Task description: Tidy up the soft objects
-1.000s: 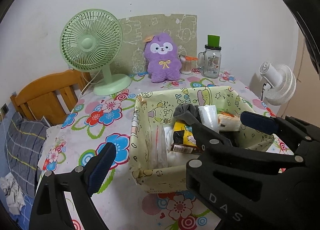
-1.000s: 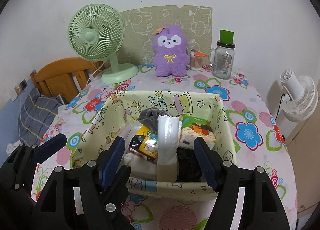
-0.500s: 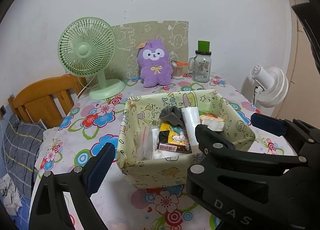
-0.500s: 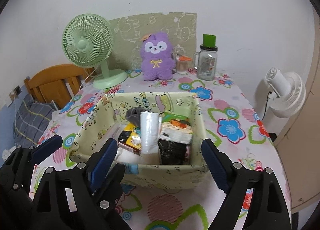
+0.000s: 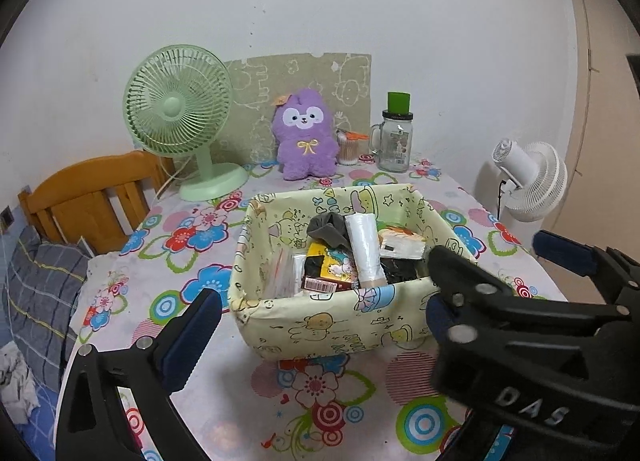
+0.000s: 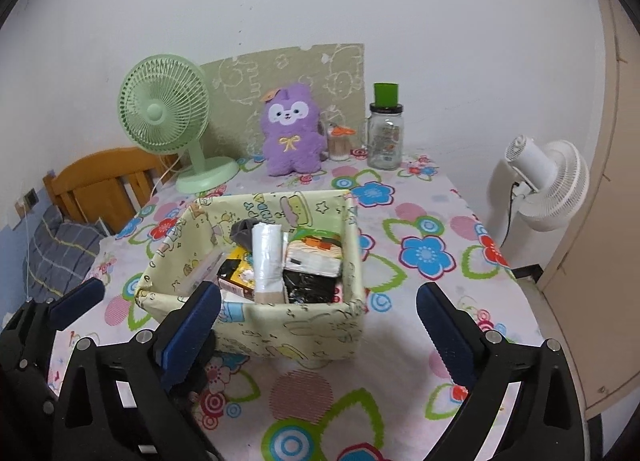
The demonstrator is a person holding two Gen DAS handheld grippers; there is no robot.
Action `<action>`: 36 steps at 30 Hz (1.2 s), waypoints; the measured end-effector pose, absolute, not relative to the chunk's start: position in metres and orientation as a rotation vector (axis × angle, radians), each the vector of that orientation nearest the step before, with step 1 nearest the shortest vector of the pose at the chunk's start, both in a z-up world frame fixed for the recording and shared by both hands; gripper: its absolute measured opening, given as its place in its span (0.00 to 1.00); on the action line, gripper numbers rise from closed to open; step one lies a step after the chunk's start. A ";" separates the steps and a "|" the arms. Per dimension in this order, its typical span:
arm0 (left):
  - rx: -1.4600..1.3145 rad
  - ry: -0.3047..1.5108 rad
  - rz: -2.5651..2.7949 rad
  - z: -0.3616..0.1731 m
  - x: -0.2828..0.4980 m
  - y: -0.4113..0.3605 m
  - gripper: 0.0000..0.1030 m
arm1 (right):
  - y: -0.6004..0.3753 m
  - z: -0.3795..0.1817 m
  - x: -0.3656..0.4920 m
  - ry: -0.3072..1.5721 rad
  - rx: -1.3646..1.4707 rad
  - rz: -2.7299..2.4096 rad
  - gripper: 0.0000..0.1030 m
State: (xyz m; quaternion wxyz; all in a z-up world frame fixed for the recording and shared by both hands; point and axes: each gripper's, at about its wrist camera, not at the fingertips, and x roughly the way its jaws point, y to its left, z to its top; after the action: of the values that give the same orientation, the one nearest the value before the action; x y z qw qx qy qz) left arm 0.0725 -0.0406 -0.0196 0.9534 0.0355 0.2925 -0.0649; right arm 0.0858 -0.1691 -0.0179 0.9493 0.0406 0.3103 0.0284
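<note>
A pale yellow fabric basket (image 5: 320, 325) (image 6: 288, 325) with cartoon print stands mid-table, filled with a grey cloth (image 5: 328, 227), a white plastic roll (image 5: 362, 249) (image 6: 266, 257), snack packs and a black packet (image 6: 306, 285). A purple plush toy (image 5: 306, 135) (image 6: 290, 129) sits upright at the back by the wall. My left gripper (image 5: 316, 329) is open and empty in front of the basket. My right gripper (image 6: 318, 311) is open and empty, just short of the basket's front wall; it also shows at the right of the left wrist view.
A green desk fan (image 5: 180, 113) (image 6: 166, 113) stands back left, a glass jar with green lid (image 5: 396, 141) (image 6: 386, 133) back right. A white fan (image 6: 548, 185) stands off the right edge. A wooden chair (image 5: 92, 197) and a grey plaid cushion (image 5: 36, 301) lie left.
Both grippers have pulled back and up from the basket, so it looks smaller and farther. Both stay open and empty. The basket and its contents have not moved.
</note>
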 end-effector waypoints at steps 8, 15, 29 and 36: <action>0.057 0.567 -0.102 -0.015 0.060 -0.032 1.00 | -0.182 -0.012 0.067 0.597 0.090 0.032 0.97; 0.053 0.552 -0.084 -0.013 0.052 -0.026 1.00 | -0.188 -0.009 0.053 0.579 0.085 0.014 0.97; 0.016 0.516 -0.047 0.000 0.027 -0.007 1.00 | -0.196 0.006 0.022 0.531 0.078 -0.020 0.99; -0.012 0.473 -0.038 0.013 0.014 0.001 1.00 | -0.199 0.010 0.012 0.516 0.089 -0.029 1.00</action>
State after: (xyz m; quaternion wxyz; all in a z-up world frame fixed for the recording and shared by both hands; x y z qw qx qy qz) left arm 0.0137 0.0007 0.0125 0.9720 -0.0059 0.2343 -0.0188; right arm 0.0122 -0.1994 0.0098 0.9659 0.0442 0.2549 -0.0145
